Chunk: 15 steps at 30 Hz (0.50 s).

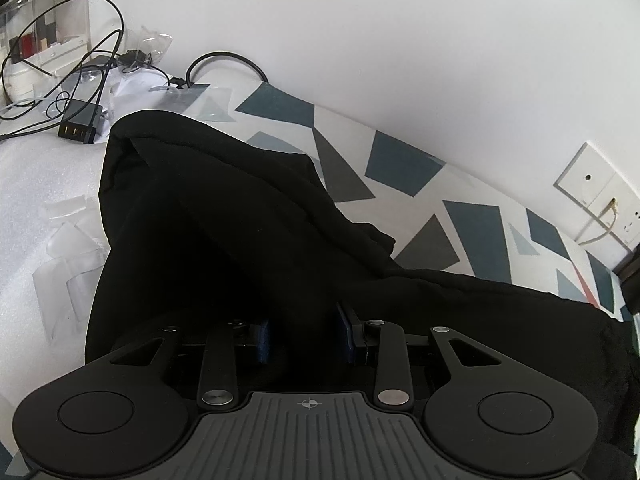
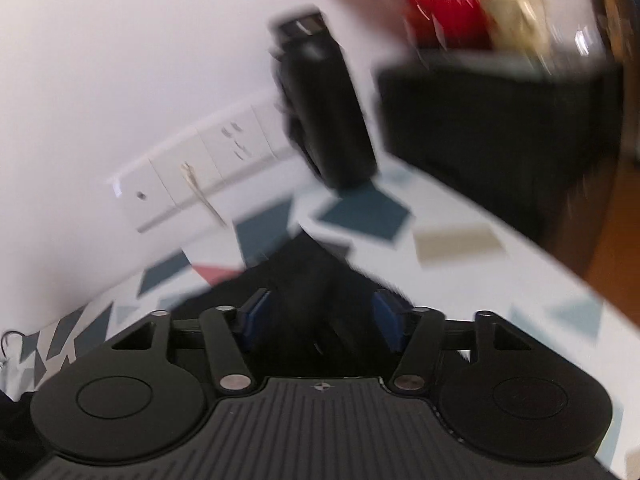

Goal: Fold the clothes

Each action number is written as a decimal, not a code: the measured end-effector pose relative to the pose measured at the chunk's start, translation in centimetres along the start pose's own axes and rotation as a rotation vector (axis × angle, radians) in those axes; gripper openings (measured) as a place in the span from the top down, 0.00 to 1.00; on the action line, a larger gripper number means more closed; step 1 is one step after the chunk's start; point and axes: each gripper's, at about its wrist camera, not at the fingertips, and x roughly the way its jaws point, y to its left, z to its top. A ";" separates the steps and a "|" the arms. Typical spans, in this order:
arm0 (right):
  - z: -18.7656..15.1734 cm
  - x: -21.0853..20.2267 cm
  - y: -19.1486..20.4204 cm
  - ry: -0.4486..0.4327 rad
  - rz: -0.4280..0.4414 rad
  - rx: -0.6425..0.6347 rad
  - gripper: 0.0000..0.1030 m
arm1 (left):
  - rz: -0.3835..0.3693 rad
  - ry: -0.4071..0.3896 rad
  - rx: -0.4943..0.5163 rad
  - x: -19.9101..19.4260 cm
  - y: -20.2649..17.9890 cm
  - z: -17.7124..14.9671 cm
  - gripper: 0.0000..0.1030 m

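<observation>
A black garment (image 1: 224, 216) lies bunched in a heap on a table with a white cloth patterned in blue and grey shapes (image 1: 404, 160). In the left wrist view my left gripper (image 1: 305, 336) is shut on a fold at the heap's near side, with black fabric filling the gap between the blue pads (image 1: 346, 332). The right wrist view is blurred by motion. There my right gripper (image 2: 320, 316) holds another part of the garment (image 2: 308, 272), which runs forward from between its pads (image 2: 256, 316) to a point on the patterned cloth (image 2: 460, 276).
At the back left are tangled cables with a black charger (image 1: 78, 130), a clear plastic box (image 1: 48, 20) and clear wrappers (image 1: 68, 248). A wall socket panel (image 1: 592, 184) sits on the white wall. A black bottle (image 2: 328, 112) and a black box (image 2: 500, 128) stand at the table's far end.
</observation>
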 end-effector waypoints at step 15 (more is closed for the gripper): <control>-3.2 2.2 3.8 0.197 -0.087 -0.019 0.58 | 0.000 0.010 -0.005 0.1 0.0 0.3 0.71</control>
